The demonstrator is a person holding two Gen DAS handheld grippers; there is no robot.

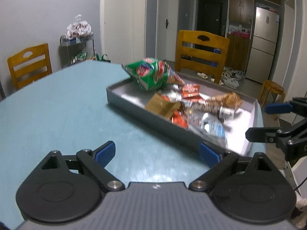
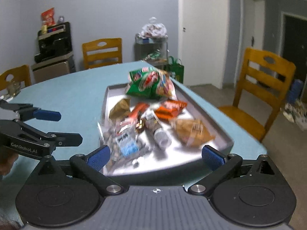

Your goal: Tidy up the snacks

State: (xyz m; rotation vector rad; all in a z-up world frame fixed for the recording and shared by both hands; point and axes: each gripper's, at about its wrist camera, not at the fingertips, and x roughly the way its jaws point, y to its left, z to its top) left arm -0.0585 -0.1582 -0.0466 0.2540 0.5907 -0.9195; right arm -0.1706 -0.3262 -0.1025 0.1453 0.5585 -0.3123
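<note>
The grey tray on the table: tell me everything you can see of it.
The grey tray is a shallow rectangular box with low upright walls, dark grey outside and pale and glossy inside; its material is unclear. It lies flat on the blue-green table, near the table's edge. Snack packets lie loosely heaped inside: green bags at the far end, an orange packet, a brown bag and a blue-labelled clear bag nearer. Neither gripper touches it.

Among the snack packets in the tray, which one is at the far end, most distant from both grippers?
The green packet, piled with a red-striped packet at the far end of the tray. The orange packets and the brown bag lie nearer the camera.
</note>
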